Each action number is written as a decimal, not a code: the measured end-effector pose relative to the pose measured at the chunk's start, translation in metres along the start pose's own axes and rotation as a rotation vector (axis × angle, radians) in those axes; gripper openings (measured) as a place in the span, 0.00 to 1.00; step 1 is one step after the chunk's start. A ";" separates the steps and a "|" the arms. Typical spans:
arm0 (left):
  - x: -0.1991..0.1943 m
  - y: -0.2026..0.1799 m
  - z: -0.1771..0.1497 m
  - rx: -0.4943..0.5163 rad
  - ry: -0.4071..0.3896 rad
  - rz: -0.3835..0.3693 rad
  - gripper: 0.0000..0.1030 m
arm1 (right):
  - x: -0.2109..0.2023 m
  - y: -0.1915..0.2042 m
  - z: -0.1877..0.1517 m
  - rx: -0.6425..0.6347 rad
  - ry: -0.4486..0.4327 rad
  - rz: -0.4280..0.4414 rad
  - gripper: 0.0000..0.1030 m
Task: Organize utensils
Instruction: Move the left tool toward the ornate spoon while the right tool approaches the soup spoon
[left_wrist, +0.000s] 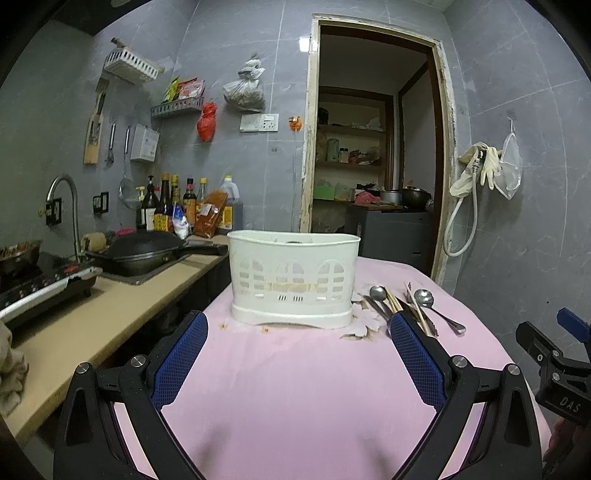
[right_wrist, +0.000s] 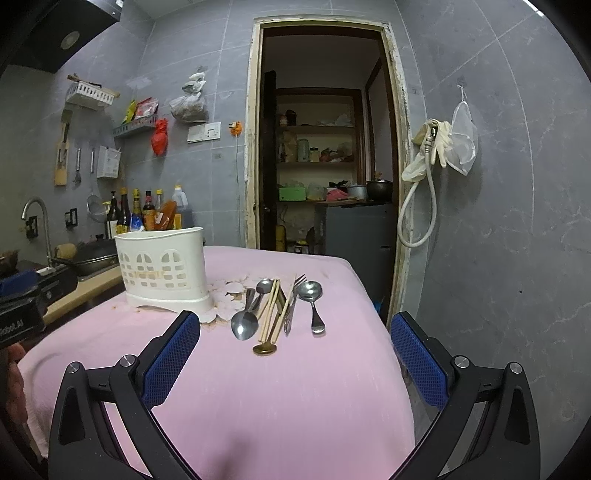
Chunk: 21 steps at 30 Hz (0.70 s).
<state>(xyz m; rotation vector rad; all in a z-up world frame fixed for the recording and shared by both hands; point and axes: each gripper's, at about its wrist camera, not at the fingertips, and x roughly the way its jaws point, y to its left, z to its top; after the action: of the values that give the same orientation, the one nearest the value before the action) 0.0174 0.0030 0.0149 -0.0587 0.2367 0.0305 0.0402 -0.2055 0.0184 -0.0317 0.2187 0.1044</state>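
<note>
A white slotted utensil holder (left_wrist: 293, 278) (right_wrist: 164, 269) stands upright on the pink-covered table (left_wrist: 295, 387) (right_wrist: 280, 387). To its right lies a loose pile of utensils: metal spoons (right_wrist: 244, 325) (left_wrist: 423, 297), wooden chopsticks (right_wrist: 271, 310) (left_wrist: 393, 301), a fork (right_wrist: 295, 295) and a small brass spoon (right_wrist: 265, 349). My left gripper (left_wrist: 298, 332) hovers open, short of the holder, nothing between its blue pads. My right gripper (right_wrist: 295, 332) is open just in front of the utensil pile, with nothing held.
A wooden counter (left_wrist: 110, 314) runs along the left with a black wok (left_wrist: 147, 253), an induction cooker (left_wrist: 40, 288), a faucet (left_wrist: 68, 206) and sauce bottles (left_wrist: 177, 206). An open doorway (right_wrist: 325, 147) lies behind the table. The table's right edge drops beside a tiled wall (right_wrist: 498, 221).
</note>
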 end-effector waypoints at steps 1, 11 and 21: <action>0.001 -0.002 0.002 0.007 -0.003 0.000 0.94 | 0.002 -0.001 0.002 0.001 0.000 0.002 1.00; 0.039 -0.021 0.025 0.054 0.056 -0.034 0.94 | 0.023 -0.011 0.025 -0.013 -0.005 0.005 1.00; 0.080 -0.039 0.048 0.069 0.071 -0.024 0.94 | 0.062 -0.027 0.052 -0.031 -0.001 0.035 1.00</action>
<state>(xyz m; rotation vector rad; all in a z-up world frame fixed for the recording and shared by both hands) 0.1075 -0.0311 0.0451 0.0058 0.3077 -0.0040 0.1144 -0.2236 0.0564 -0.0589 0.2163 0.1429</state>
